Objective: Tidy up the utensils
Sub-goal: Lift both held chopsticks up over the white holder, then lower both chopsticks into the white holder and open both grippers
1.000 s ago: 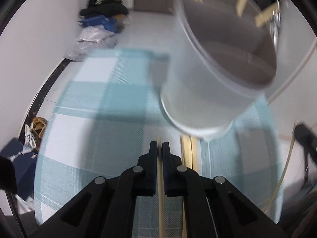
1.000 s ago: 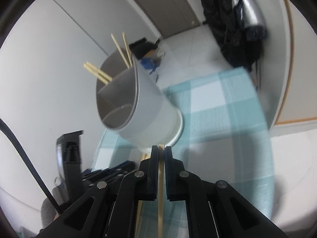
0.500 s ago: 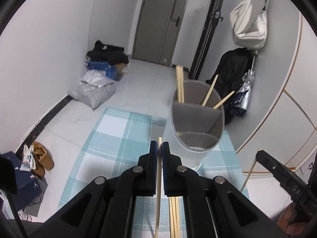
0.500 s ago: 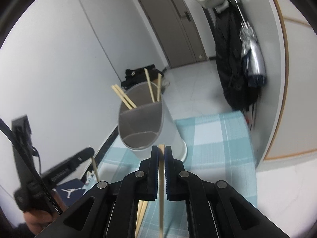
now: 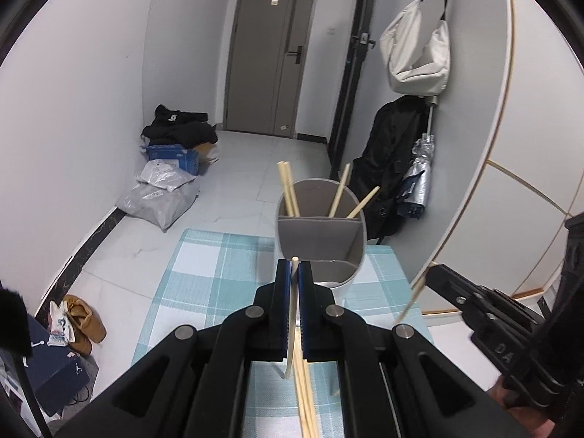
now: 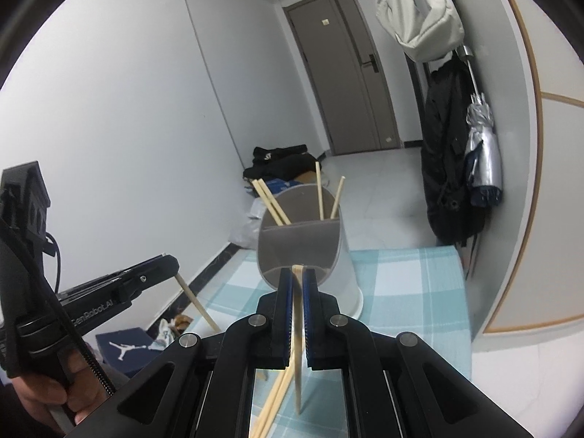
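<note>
Wooden chopstick (image 5: 291,314) sits pinched in my left gripper (image 5: 295,273) jaws; my right gripper (image 6: 298,277) pinches another chopstick (image 6: 298,332). Grey holder (image 5: 321,241) stands far on the checked bench (image 5: 204,277).

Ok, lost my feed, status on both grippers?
Left gripper and right gripper each shut on a chopstick. Holder ahead, four chopsticks in its rear compartment. Nothing blocking.

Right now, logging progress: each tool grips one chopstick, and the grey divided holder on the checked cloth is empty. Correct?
Not quite: the holder is not empty. Its far compartment holds four chopsticks, as the left wrist view shows. The left tool and right tool do each grip one.
</note>
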`<state>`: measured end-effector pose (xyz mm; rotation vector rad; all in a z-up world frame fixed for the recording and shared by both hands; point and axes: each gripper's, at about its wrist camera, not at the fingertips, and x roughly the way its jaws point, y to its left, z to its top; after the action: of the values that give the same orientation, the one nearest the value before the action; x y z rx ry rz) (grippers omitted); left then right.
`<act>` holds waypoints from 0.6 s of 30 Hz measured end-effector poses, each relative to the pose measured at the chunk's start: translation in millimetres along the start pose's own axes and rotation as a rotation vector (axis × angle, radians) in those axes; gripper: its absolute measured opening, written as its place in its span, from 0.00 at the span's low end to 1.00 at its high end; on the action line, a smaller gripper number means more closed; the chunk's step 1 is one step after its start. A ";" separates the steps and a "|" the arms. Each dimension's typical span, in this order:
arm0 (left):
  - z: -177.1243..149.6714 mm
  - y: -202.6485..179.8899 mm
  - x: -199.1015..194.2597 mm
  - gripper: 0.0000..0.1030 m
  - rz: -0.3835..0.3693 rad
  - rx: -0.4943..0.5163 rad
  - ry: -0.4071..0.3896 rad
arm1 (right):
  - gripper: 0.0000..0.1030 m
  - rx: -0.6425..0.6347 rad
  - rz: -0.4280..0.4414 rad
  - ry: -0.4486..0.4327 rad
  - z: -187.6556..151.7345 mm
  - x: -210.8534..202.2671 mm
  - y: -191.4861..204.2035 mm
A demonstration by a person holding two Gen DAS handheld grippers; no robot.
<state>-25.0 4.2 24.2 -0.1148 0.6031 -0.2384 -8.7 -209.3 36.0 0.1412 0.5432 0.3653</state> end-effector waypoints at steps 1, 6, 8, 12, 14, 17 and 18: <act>1.5 -1.6 -1.9 0.01 -0.006 0.003 -0.002 | 0.04 -0.008 -0.001 -0.004 1.8 -0.1 1.5; 15.4 -8.7 -11.6 0.01 -0.028 0.018 -0.017 | 0.04 -0.025 0.010 -0.025 11.0 -6.0 6.3; 21.0 -9.5 -13.0 0.01 -0.037 0.015 -0.018 | 0.04 -0.024 0.016 -0.033 15.9 -8.9 7.3; 36.5 -8.4 -16.9 0.01 -0.065 0.007 -0.037 | 0.04 -0.034 0.029 -0.062 28.4 -16.4 11.6; 43.7 -9.9 -18.1 0.01 -0.070 0.010 -0.046 | 0.04 -0.050 0.031 -0.080 35.5 -20.1 15.8; 54.9 -12.4 -19.9 0.01 -0.078 0.009 -0.056 | 0.04 -0.070 0.036 -0.097 48.8 -22.2 20.7; 58.7 -12.8 -20.8 0.01 -0.082 0.008 -0.062 | 0.04 -0.073 0.038 -0.101 53.9 -22.2 21.8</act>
<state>-10.3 -0.7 85.9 -0.1389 0.5359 -0.3150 -4.4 -199.4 97.3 0.0986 0.4275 0.4123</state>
